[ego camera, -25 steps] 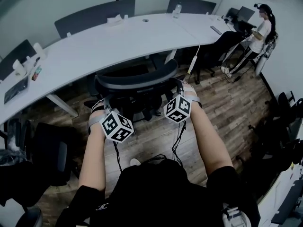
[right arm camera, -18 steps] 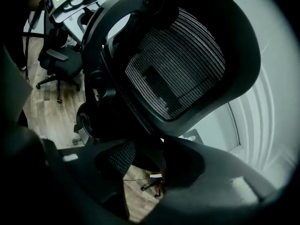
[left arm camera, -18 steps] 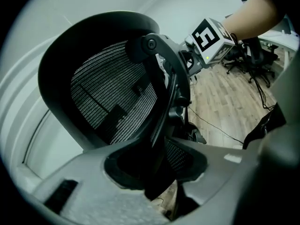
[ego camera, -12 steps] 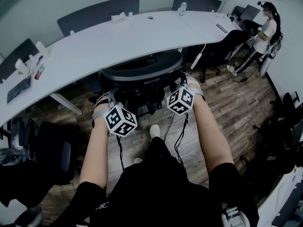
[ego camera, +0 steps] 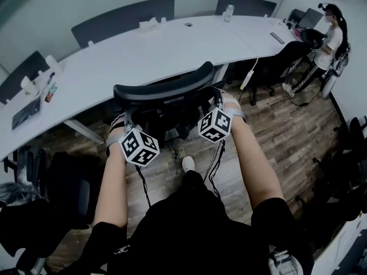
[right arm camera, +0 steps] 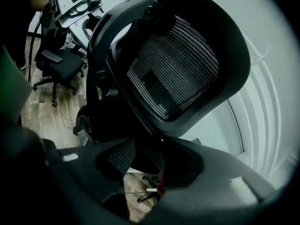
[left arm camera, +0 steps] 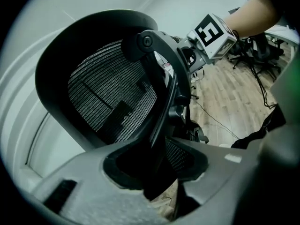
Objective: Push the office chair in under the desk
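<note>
A black mesh-backed office chair [ego camera: 166,90] stands with its back toward me, its seat tucked partly beneath the curved white desk [ego camera: 132,56]. My left gripper [ego camera: 127,129] holds the left edge of the backrest; its jaws are opening slightly, with the black frame [left arm camera: 159,125] still between them. My right gripper [ego camera: 221,106] grips the right edge. In the left gripper view the gripper [left arm camera: 157,177] straddles the frame below the mesh [left arm camera: 112,97]. The right gripper view shows the right gripper [right arm camera: 150,172] closed around the frame under the mesh [right arm camera: 173,74].
Grey chairs [ego camera: 120,22] [ego camera: 245,4] stand behind the desk. A tissue box [ego camera: 150,23] and a bottle [ego camera: 229,11] sit on it; a cable [ego camera: 249,79] hangs off its front. A person [ego camera: 330,36] stands at back right. A black chair [ego camera: 63,182] is near left.
The chair has rolled forward toward the desk, and both grippers and I have moved forward with it. A foot has stepped into view behind the chair.
</note>
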